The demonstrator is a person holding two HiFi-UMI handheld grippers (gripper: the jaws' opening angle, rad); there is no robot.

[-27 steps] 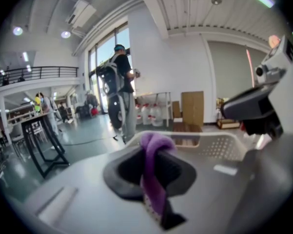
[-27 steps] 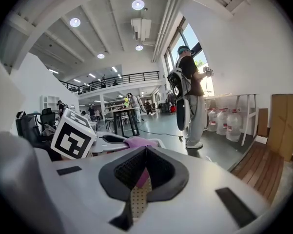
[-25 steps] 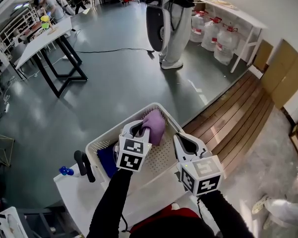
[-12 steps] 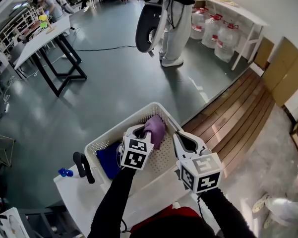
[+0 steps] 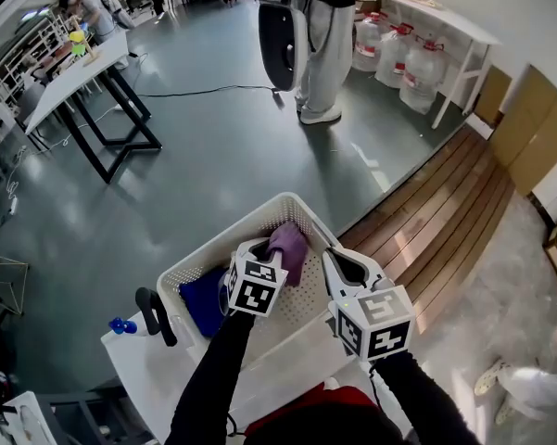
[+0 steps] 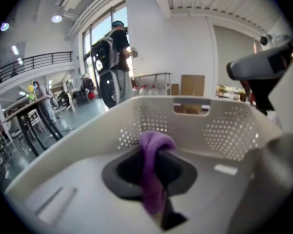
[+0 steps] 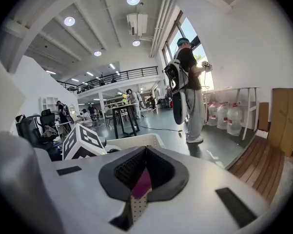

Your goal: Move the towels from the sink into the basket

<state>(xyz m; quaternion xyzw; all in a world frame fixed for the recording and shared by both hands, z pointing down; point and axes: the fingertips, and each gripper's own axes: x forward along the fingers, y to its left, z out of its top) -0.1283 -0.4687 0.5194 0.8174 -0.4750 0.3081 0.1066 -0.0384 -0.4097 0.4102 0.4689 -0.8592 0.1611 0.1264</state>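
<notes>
A purple towel (image 5: 289, 248) hangs from my left gripper (image 5: 264, 248) just above the inside of the white perforated basket (image 5: 230, 232). In the left gripper view the towel (image 6: 153, 169) lies draped between the jaws of the left gripper (image 6: 151, 177), which are opening while still pinching it, with the basket's far wall (image 6: 224, 126) behind. A blue towel (image 5: 204, 299) lies in the basket's left part. My right gripper (image 5: 345, 265) hovers at the basket's right rim, shut and empty; in its own view the right gripper (image 7: 144, 172) shows only a thin slit. The sink is hidden.
A black faucet (image 5: 154, 310) and a blue-capped item (image 5: 120, 324) stand on the white counter (image 5: 158, 374) left of the basket. A person with a black bag (image 5: 306, 35) stands beyond, near water jugs (image 5: 398, 58). A black-legged table (image 5: 102, 72) stands at the far left.
My left gripper with the purple towel has shifted slightly over the basket. The right gripper has barely moved. The person at the back has swung the black bag.
</notes>
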